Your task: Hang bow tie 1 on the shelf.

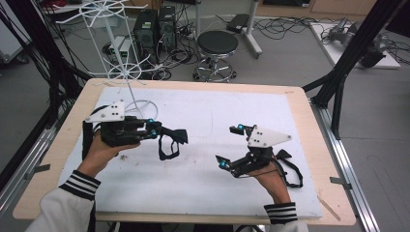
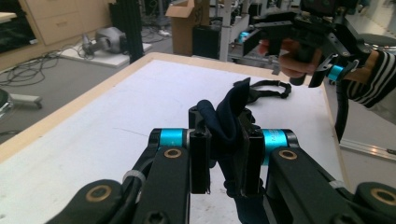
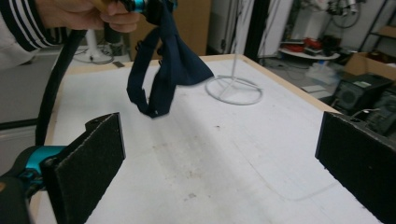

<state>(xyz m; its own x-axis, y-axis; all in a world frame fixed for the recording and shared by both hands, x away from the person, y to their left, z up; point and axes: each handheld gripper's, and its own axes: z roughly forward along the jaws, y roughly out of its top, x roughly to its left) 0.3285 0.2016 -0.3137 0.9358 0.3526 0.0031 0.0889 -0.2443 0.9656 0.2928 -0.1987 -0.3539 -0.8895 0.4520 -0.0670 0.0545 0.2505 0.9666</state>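
Note:
A dark navy cloth piece with a strap loop point(image 1: 170, 142) hangs from my left gripper point(image 1: 153, 128), which is shut on it above the left half of the white mat. In the left gripper view the cloth point(image 2: 229, 119) is bunched between the two jaws of that gripper point(image 2: 224, 158). My right gripper point(image 1: 230, 146) hovers over the right half of the mat with its jaws wide apart and nothing between them. The right gripper view has its two pads point(image 3: 93, 158) far apart, with the dangling cloth point(image 3: 173, 65) beyond them, under the left hand.
A white wire rack point(image 1: 118, 48) stands at the table's far left, its ring base point(image 1: 143, 107) on the mat point(image 1: 203, 183). A black strap point(image 1: 291, 170) trails by the right hand. Beyond the table are a stool point(image 1: 217, 46) and computer cases point(image 1: 154, 26).

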